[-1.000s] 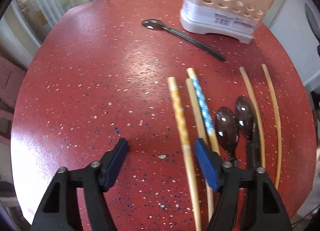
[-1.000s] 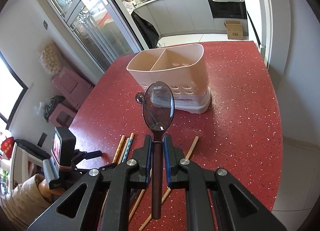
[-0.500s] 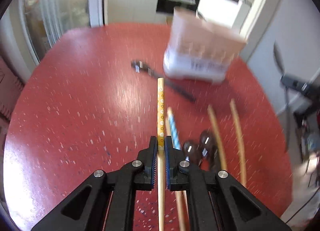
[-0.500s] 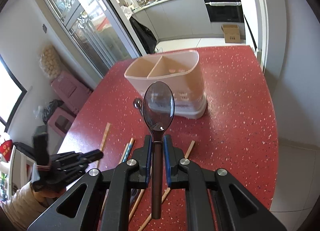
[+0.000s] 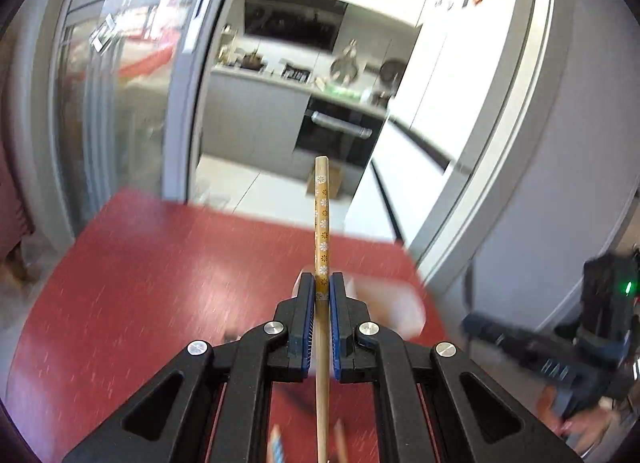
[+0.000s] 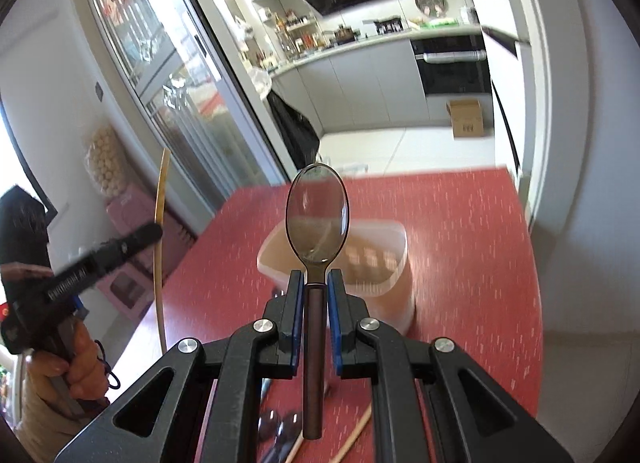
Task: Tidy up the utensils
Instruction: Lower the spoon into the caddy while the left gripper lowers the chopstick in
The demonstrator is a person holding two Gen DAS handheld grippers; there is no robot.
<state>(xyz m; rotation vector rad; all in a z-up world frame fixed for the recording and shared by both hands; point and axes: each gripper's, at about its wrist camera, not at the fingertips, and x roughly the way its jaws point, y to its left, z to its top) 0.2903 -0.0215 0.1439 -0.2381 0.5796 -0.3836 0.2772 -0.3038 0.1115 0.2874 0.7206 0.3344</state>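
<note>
Aloft, left tongs (image 5: 323,291) pinch one flowered chopstick (image 5: 322,223), right tongs (image 6: 316,283) pinch one dark spoon (image 6: 316,215) above one beige holder (image 6: 384,259) (two spoons (image 6: 280,429) lie below).

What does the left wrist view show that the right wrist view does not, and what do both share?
Only the left wrist view shows the left gripper closed on the flower-patterned chopstick. Only the right wrist view shows the right gripper closed on a dark spoon, with the beige utensil holder behind it. Both show the red table and the kitchen oven.
</note>
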